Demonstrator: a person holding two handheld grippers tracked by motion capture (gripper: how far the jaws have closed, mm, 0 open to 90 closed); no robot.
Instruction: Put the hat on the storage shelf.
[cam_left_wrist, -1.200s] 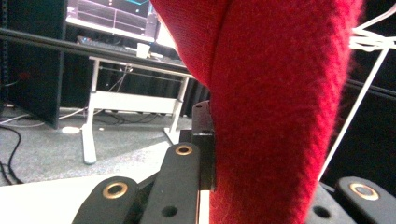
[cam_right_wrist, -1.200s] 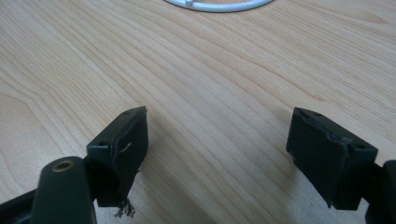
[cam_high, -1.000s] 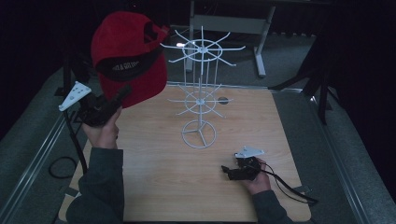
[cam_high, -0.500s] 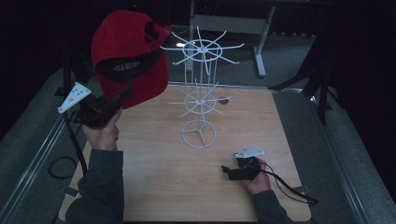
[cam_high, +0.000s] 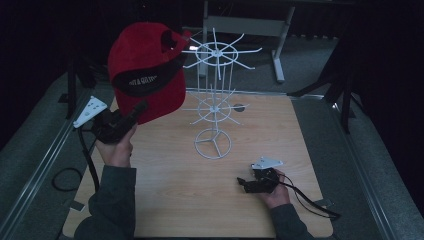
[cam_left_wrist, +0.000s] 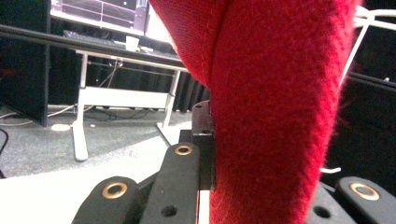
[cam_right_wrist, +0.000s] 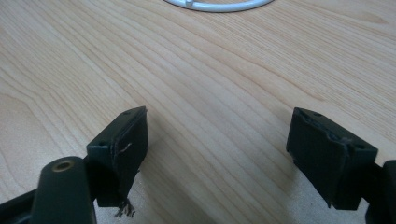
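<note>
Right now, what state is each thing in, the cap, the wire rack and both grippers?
Red cap: lifted off the table, clamped at its edge.
Left gripper: shut on the cap.
Right gripper: open, nothing between its jaws, low over the table.
White wire rack: upright, hooks bare.

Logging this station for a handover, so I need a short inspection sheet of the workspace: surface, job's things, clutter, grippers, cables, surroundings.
Surface: light wooden table, bare where visible.
Job's things: red cap held up beside the white wire rack, which stands on its ring base mid-table.
Clutter: nothing seen.
Grippers: left gripper shut on the cap's edge, raised above the table's left side; right gripper open, nothing between its jaws, low over the wood near the rack's base.
Cables: black cable trails from the right gripper; another loops off the table's left edge.
Surroundings: dark room, grey floor, white desk frame behind.
</note>
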